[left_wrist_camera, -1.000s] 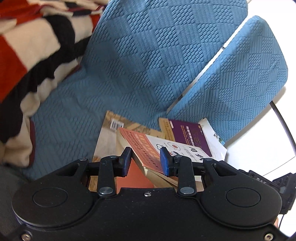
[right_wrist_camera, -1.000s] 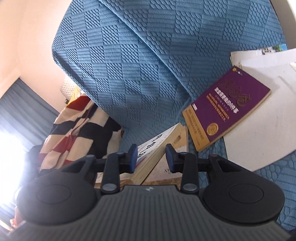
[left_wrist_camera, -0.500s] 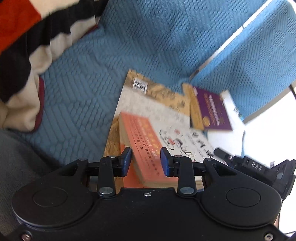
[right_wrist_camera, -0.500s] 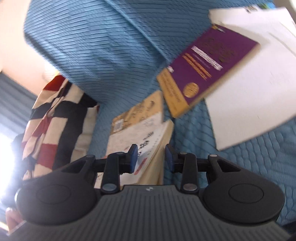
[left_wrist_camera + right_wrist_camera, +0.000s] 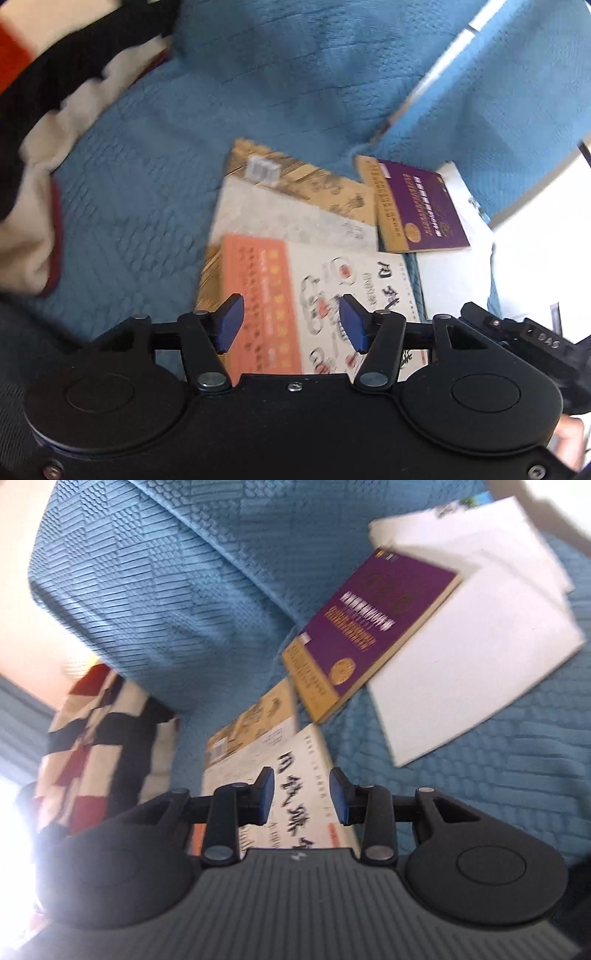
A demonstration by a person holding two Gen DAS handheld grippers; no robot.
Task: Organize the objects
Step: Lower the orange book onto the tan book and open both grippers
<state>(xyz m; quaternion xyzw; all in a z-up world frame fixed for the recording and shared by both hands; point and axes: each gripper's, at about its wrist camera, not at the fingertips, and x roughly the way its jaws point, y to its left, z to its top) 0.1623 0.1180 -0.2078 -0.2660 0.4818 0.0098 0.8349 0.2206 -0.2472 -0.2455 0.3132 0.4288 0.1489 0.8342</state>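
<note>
My left gripper (image 5: 291,324) has its blue pads spreading apart as I look down along them. The orange-and-white book (image 5: 295,295) lies beneath the gap, but the pads do not press on it; I judge I am letting it go onto the pile.

My right gripper (image 5: 298,798) holds its pads partly apart, and that book's white cover (image 5: 295,794) fills the space between them. The view is blurred, and I cannot tell whether those pads pinch its edge or only hang over it.

The book lies flat, cover up, on a larger tan book (image 5: 295,195), whose far end and left edge show past it. Stacking it there looks like the tidying itself: smaller on larger, edges roughly in line.

Beyond, just past the tan book's far right corner, a purple book (image 5: 417,206) lies alone at an angle, partly on a white sheet (image 5: 480,646) that reaches toward the right edge of the seat. Both look not yet gathered, so I judge the purple book should join the pile next.

Everything rests on the blue quilted sofa seat (image 5: 129,206), near its back. The back cushions (image 5: 177,590) rise behind the books. A red, black and cream striped blanket (image 5: 40,110) is bunched at the left end, apart from the pile.
</note>
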